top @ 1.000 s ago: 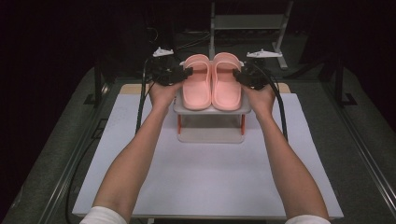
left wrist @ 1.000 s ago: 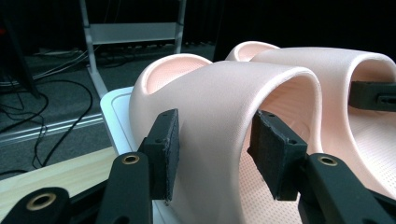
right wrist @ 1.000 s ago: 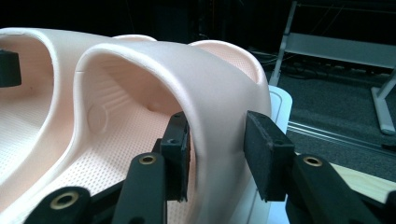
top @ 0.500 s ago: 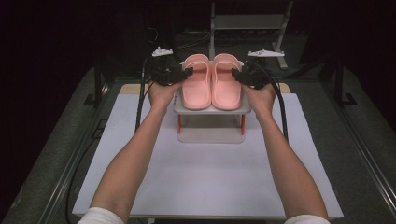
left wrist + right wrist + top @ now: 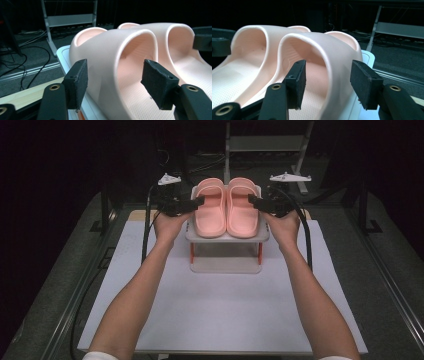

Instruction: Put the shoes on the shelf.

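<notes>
Judging the job nearly done — both pink slippers [image 5: 227,214] sit side by side on the small rack [image 5: 226,238], my left gripper [image 5: 198,201] and right gripper [image 5: 251,200] just opening, jaws straddling the straps without pressing — only backing away remains.

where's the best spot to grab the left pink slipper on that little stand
Take the left slipper by its outer strap wall, coming in from the left side, level with the stand. The strap arches up off the sole, so one finger fits inside and one outside, as the left gripper already straddles it.
</notes>
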### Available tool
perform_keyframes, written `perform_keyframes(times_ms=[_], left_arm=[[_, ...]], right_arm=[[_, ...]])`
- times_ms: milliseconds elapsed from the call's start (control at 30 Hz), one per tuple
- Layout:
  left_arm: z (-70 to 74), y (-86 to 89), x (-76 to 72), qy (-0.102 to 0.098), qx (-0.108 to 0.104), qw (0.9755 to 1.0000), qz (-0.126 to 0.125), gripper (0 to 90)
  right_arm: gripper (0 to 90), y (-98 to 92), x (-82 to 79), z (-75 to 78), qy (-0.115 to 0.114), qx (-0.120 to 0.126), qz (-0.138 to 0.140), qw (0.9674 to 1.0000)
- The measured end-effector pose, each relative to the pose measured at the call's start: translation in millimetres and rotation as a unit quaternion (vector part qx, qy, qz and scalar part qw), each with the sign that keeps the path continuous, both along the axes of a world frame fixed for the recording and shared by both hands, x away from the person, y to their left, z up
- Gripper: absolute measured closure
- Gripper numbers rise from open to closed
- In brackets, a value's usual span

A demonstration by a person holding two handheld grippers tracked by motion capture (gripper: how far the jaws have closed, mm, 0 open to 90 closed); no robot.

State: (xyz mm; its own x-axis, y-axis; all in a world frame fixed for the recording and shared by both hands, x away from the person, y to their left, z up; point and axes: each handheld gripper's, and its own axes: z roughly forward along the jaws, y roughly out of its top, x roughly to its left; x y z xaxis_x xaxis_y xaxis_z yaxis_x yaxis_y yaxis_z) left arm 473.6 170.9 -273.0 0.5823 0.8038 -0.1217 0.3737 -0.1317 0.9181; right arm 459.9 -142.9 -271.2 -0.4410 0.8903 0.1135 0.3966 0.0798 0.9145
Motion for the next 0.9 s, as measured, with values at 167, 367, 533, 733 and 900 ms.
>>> perform_keyframes(times_ms=[167, 367, 533, 733, 900], left_arm=[[-1.0, 1.7, -4.9, -0.008, -0.002, 1.0000, -0.005, 34.8], [-1.8, 5.9, -13.4, -0.011, 0.000, 0.9999, -0.009, 33.1], [-0.4, 9.4, -20.8, -0.017, -0.001, 0.9997, -0.015, 32.2], [-0.1, 12.4, -27.6, -0.023, 0.003, 0.9995, -0.021, 30.9], [-0.4, 14.8, -34.3, -0.025, 0.006, 0.9993, -0.027, 28.6]], right_arm=[[45.0, -7.9, -7.1, -1.6, 0.001, 0.009, -0.001, 1.0000], [43.9, -11.7, -15.7, -1.3, 0.000, 0.009, 0.003, 1.0000], [43.0, -14.8, -22.8, -1.4, -0.001, 0.012, 0.007, 0.9999], [42.3, -17.7, -32.4, 0.6, -0.006, 0.015, 0.016, 0.9998], [41.8, -21.5, -40.8, 1.3, -0.012, 0.019, 0.022, 0.9995]])
